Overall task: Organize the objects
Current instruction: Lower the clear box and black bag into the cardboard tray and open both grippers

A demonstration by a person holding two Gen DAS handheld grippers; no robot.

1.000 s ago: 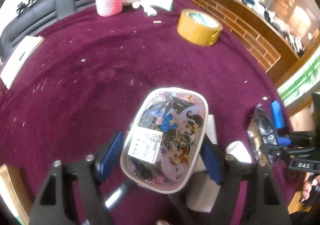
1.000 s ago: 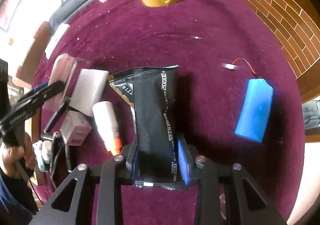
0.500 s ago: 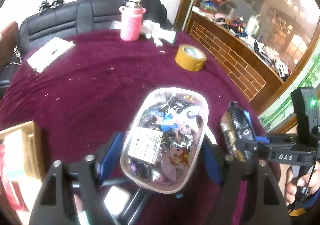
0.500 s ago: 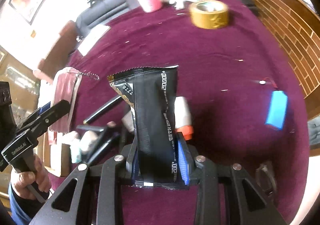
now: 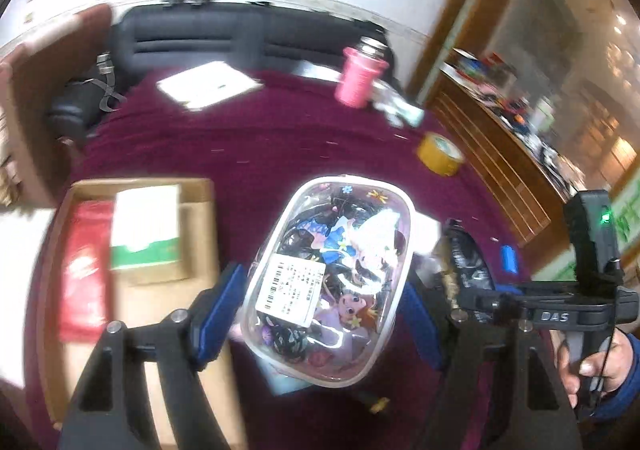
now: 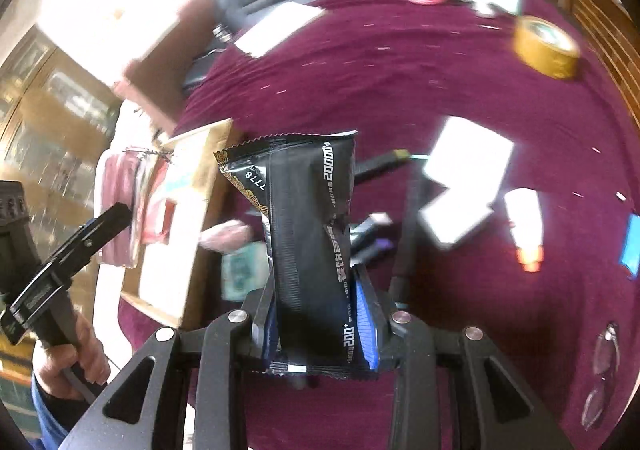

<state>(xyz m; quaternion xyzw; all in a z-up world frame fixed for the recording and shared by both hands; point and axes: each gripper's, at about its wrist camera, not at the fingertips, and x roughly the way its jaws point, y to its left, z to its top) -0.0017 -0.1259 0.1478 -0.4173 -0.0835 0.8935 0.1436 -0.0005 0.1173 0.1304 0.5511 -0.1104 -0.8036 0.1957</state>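
1. Left gripper [image 5: 320, 308]: blue pads clamped on both sides of clear cartoon pouch [image 5: 330, 278], held up off the maroon tablecloth [image 5: 248, 142]; white barcode label facing cam.
2. Below-left of pouch: open cardboard box [image 5: 200, 194] w/ red packet [image 5: 82, 270] and white-and-green box [image 5: 146, 226] inside, side by side, touching.
3. Right gripper [image 6: 320, 314]: pads pinched tight on lower part of black snack packet [image 6: 308, 230], upright, top edge w/ zigzag seal, also off the cloth.
4. In left cam, right gripper [image 5: 496, 302] just right of pouch, near same height; person's hand [image 5: 592, 366] on its handle. In right cam, left gripper [image 6: 100, 226] at far left w/ pouch [image 6: 120, 206] edge-on, beside the box [image 6: 204, 170].
5. Loose on cloth, right cam: white box [image 6: 464, 186], white tube w/ orange cap [image 6: 526, 226], blue battery pack [image 6: 632, 246] at right edge, black pen [image 6: 380, 162] behind packet; small items under packet too blurred to ID.
6. Far side: yellow tape roll [image 5: 440, 154], pink cup [image 5: 356, 78], white paper [image 5: 208, 84], black chairs [image 5: 240, 38] past the table edge.
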